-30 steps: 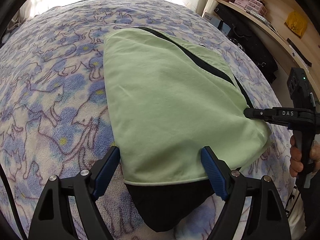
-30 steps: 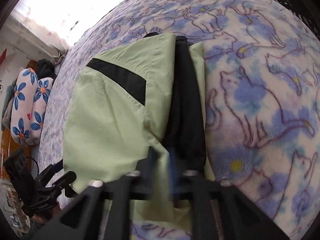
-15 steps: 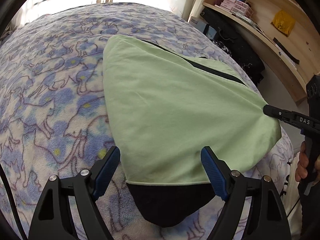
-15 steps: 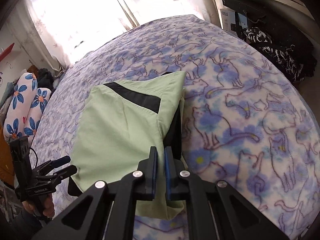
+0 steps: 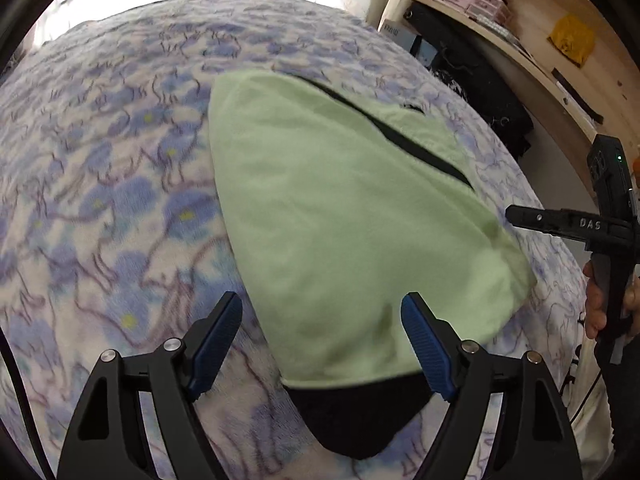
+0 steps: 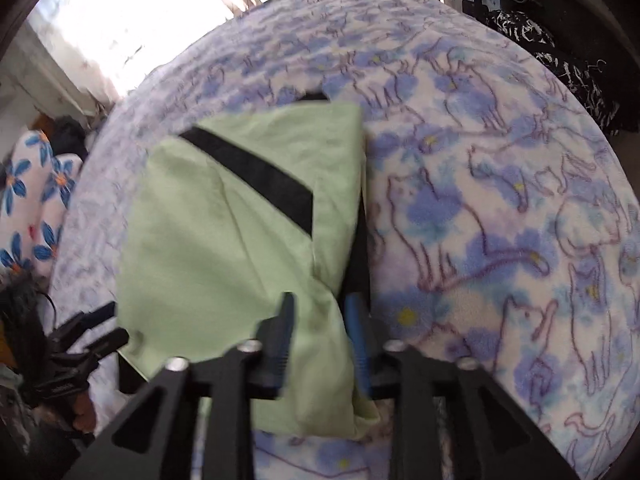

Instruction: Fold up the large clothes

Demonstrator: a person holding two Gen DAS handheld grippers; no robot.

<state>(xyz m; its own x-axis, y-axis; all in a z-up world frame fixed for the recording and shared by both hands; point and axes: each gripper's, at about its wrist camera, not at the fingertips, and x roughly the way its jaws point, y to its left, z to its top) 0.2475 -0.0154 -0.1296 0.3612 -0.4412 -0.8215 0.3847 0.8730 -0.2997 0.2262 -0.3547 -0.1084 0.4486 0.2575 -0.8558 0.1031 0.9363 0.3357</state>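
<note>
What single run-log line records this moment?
stage: folding | green garment on bed blanket | left gripper open | right gripper open around garment edge

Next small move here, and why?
Probably lower the left tongs and pinch the near edge of the green garment. They stand open astride it, holding nothing, and the right tongs look parted too, so it lies loose on the bed.

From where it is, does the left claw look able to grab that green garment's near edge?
Probably yes: the left claw is open, and the green garment lies between its fingers with nothing in the way.
</note>
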